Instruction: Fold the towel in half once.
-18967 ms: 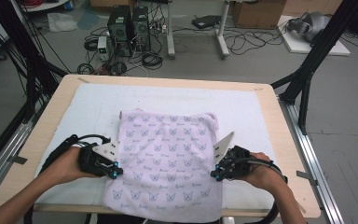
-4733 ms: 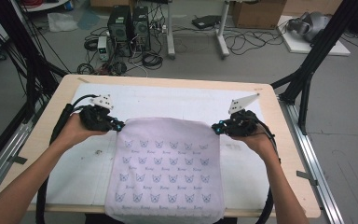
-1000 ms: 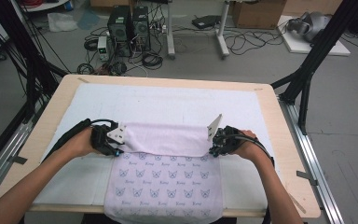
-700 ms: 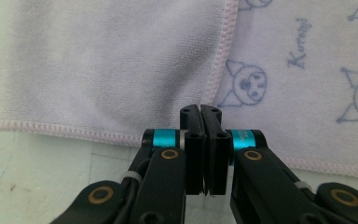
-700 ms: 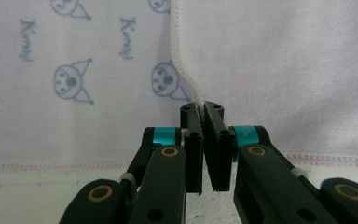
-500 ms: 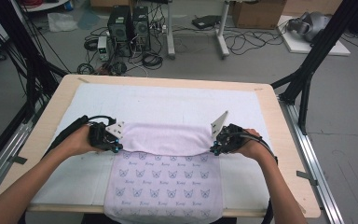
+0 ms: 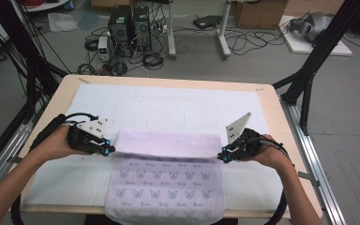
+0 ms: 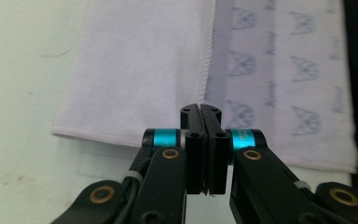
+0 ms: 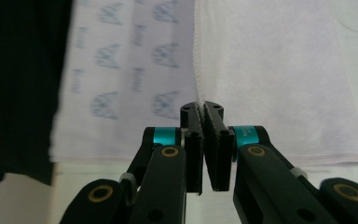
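From above, my left tongs (image 7: pixel 107 151) and right tongs (image 7: pixel 221 156) flank the half-folded towel (image 7: pixel 166 166) on the desk (image 7: pixel 281 117), while my left view shows them closed empty and my right view shows them pinching its hem.

Floor (image 7: pixel 356 117): grey, bare at the right of the frame.
Table (image 7: pixel 272 101): pale wood, white mat (image 7: pixel 168 105) over it.
Upper left: computer towers (image 7: pixel 130 23) amid tangled cables (image 7: pixel 150 58).
Upper right: cardboard box (image 7: pixel 258 13); black frame struts (image 7: pixel 316 56).
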Motion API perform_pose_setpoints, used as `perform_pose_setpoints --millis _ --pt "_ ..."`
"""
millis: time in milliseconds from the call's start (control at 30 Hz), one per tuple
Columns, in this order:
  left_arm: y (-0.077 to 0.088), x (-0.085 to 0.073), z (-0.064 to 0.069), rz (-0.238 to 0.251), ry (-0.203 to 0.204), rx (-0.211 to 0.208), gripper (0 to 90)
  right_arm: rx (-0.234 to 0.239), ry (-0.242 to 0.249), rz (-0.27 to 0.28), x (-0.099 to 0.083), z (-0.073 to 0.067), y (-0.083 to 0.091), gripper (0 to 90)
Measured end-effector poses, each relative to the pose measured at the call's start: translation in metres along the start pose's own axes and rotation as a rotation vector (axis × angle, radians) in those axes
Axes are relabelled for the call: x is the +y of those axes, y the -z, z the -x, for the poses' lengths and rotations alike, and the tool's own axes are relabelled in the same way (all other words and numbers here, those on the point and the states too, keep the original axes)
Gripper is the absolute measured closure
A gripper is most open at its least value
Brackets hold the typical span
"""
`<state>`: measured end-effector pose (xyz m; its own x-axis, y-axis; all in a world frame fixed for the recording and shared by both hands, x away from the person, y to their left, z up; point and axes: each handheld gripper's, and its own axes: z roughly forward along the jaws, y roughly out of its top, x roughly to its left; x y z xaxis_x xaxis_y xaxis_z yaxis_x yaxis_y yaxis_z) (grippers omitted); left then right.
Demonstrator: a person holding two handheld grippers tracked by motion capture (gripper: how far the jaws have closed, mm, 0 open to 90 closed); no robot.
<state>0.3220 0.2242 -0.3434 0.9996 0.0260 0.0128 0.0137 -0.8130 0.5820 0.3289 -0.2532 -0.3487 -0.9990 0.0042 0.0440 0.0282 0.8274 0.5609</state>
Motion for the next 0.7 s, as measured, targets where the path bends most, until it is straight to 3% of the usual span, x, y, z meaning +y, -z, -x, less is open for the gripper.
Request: perform_pose_setpoints --millis 67,133,167,200,233,267,333,400,533,600,700 --pt "0.003 -0.001 0.016 0.024 -0.040 -0.036 88.2 0.062 0.031 0.005 0.001 -0.015 0.002 87.0" --pt "0.005 -0.004 0.030 0.082 -0.073 -0.086 87.4 0.154 0.070 0.023 0.001 -0.031 0.002 85.3" --pt "0.006 -0.005 0.035 0.106 -0.088 -0.108 82.2 0.174 0.080 0.022 0.000 -0.036 0.002 76.0" --pt "0.006 -0.005 0.037 0.123 -0.095 -0.087 65.1 0.150 0.083 0.030 -0.001 -0.040 0.002 61.8" --pt "0.006 -0.005 0.038 0.121 -0.086 -0.070 49.4 0.119 0.068 0.030 -0.003 -0.040 0.002 56.2" --pt "0.007 -0.005 0.037 0.112 -0.083 -0.065 44.9 0.119 0.039 0.025 -0.004 -0.039 0.002 54.2" --pt "0.006 -0.005 0.033 0.115 -0.078 -0.028 44.9 0.085 0.019 0.037 -0.005 -0.034 0.003 49.0" --pt "0.005 -0.005 0.024 0.107 -0.053 0.018 44.1 0.023 -0.016 0.042 -0.004 -0.027 0.002 47.8" --pt "-0.005 -0.010 0.001 0.079 0.038 0.121 42.6 -0.133 -0.114 0.024 -0.002 -0.008 -0.003 44.6" --pt "-0.012 -0.013 -0.012 0.071 0.087 0.162 41.8 -0.179 -0.153 0.024 -0.002 0.002 -0.007 44.8" --pt "-0.024 -0.019 -0.030 0.061 0.150 0.215 40.5 -0.239 -0.205 -0.030 -0.002 0.017 -0.017 45.0"
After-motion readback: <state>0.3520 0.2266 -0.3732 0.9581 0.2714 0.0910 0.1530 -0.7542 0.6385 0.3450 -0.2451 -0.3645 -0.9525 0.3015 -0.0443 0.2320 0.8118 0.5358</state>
